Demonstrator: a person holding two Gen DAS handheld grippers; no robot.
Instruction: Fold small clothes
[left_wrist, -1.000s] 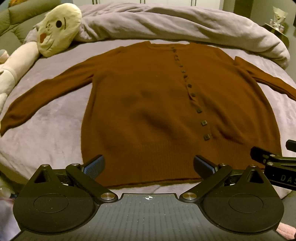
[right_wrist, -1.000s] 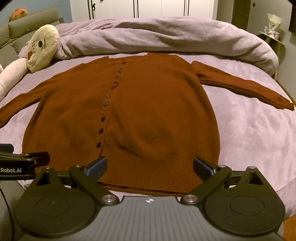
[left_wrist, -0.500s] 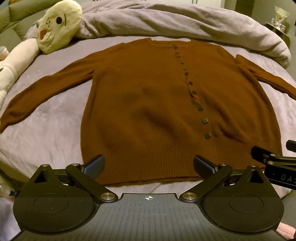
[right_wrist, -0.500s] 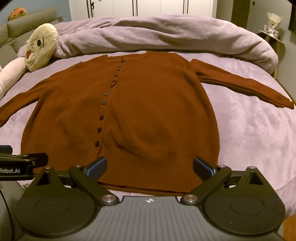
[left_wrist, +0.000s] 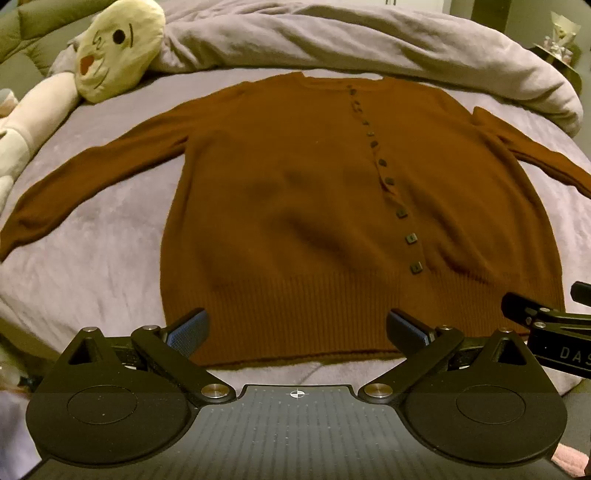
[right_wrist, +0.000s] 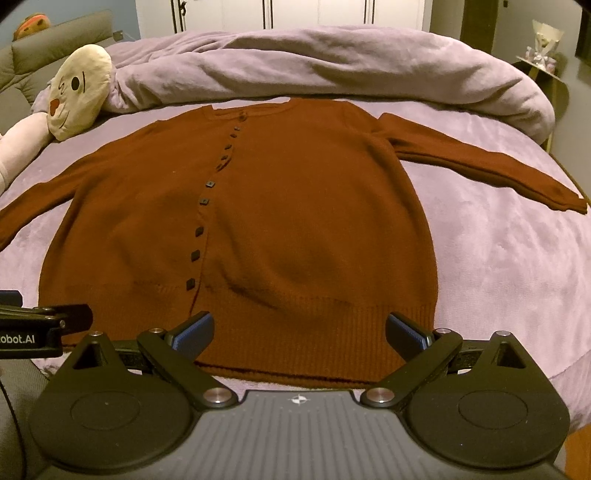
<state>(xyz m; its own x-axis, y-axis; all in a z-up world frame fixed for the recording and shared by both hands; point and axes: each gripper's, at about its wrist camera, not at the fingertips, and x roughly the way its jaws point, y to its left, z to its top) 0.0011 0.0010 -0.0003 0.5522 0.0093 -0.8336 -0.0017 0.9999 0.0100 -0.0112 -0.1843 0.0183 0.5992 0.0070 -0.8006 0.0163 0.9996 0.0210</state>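
Cardigan (left_wrist: 295, 206) seemingly slightly nearer both wide-spread grippers than before.

Both units look identical: left gripper (left_wrist: 297, 328) and right gripper (right_wrist: 300, 330) have matte black linkage arms on round black housings, silver pivot screws and blue textured pads (left_wrist: 186, 332) on the fingertips. Grey ribbed centre plate carries a small crosshair mark. In each view the other unit's black bracket shows at the frame edge with white lettering, "DAS" and "obot.AI".
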